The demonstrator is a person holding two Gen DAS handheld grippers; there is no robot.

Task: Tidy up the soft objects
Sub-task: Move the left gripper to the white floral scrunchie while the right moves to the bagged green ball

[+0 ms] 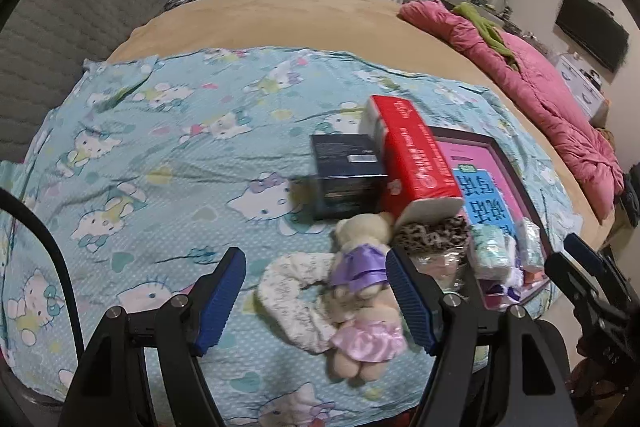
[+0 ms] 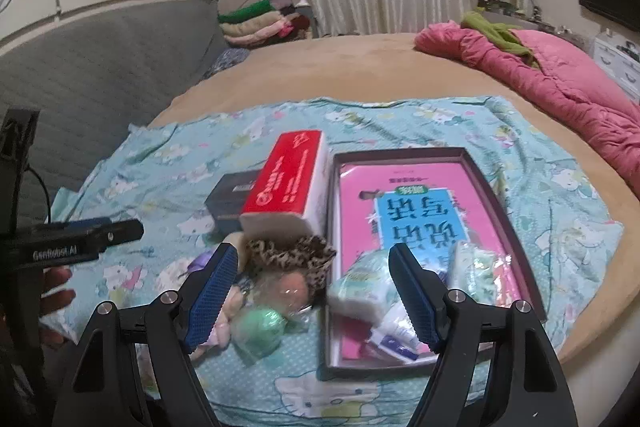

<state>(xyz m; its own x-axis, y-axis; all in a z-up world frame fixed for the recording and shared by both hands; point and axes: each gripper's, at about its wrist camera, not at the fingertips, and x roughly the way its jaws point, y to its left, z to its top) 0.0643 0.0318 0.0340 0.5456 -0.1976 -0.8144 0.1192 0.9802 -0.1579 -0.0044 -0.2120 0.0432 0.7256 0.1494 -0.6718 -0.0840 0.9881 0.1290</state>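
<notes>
My left gripper (image 1: 316, 255) hangs open over two small teddy bears, one in a purple dress (image 1: 358, 265) and one in pink (image 1: 370, 341), and a white scrunchie (image 1: 286, 291); none is touched. My right gripper (image 2: 312, 247) is open above a clear bag of soft balls (image 2: 272, 311) and a tissue pack (image 2: 360, 287) at the near end of a dark shallow box (image 2: 502, 203). A leopard-print scrunchie (image 2: 292, 253) lies just beyond the bag. Each gripper shows in the other's view, the right gripper (image 1: 564, 253) at the right and the left gripper (image 2: 120, 227) at the left.
All of it lies on a blue cartoon-cat sheet (image 1: 160, 155) spread over a tan bed. A red tissue carton (image 2: 290, 179) and a dark box (image 1: 348, 175) stand behind the toys. A pink book (image 2: 404, 195) fills the shallow box. A pink quilt (image 2: 560, 83) lies far right.
</notes>
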